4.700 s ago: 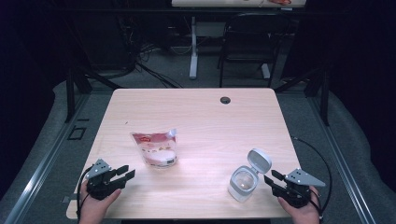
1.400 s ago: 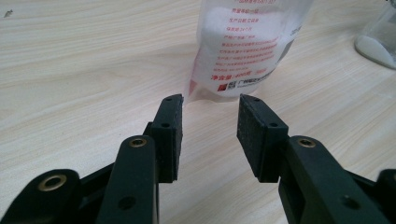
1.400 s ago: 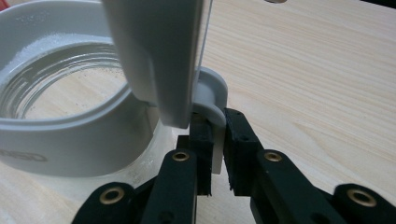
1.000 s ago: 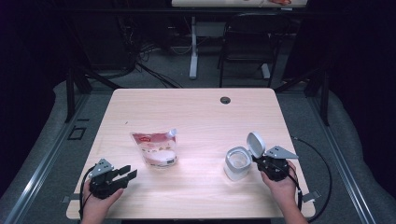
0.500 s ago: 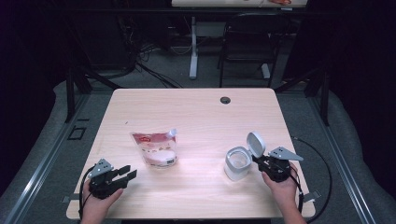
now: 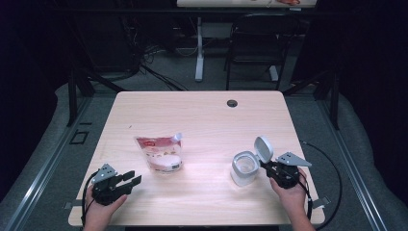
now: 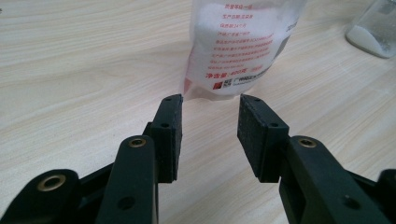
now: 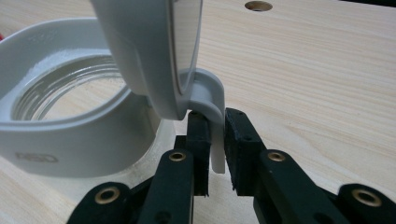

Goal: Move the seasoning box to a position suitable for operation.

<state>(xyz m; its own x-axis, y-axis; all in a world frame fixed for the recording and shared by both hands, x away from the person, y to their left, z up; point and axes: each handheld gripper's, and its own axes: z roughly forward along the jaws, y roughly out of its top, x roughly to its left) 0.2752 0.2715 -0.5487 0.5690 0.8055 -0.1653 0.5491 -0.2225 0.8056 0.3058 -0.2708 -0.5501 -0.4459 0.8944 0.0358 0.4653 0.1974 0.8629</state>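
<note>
Since the earliest frame, the right gripper (image 6: 272,168) has come in from the worktop's near right corner to the jar (image 6: 244,168), which is now standing a little further left with its lid (image 6: 263,148) tipped upright. Going left to right: the left gripper (image 6: 129,179) is resting at the near left edge of the worktop (image 6: 202,120), its jaws standing apart with nothing between them and aimed at the pouch (image 6: 160,153) just ahead. That pouch is lying flat near the middle, long axis running roughly left to right, its spout corner pointing toward the far right. Well right of it, the jar is standing upright, mouth open to the ceiling, hinged lid rising on its right side. In the right gripper view, the jaws are closing on the lid's white tab (image 8: 215,140), having just narrowed; the tab is sitting between the pads (image 8: 198,140), apparently pinched. The step in hand appears to be steadying the opened jar by its lid tab. The next move would likely call for the left gripper to advance and clamp the pouch, then lift and bring its spout over the jar's mouth.
</note>
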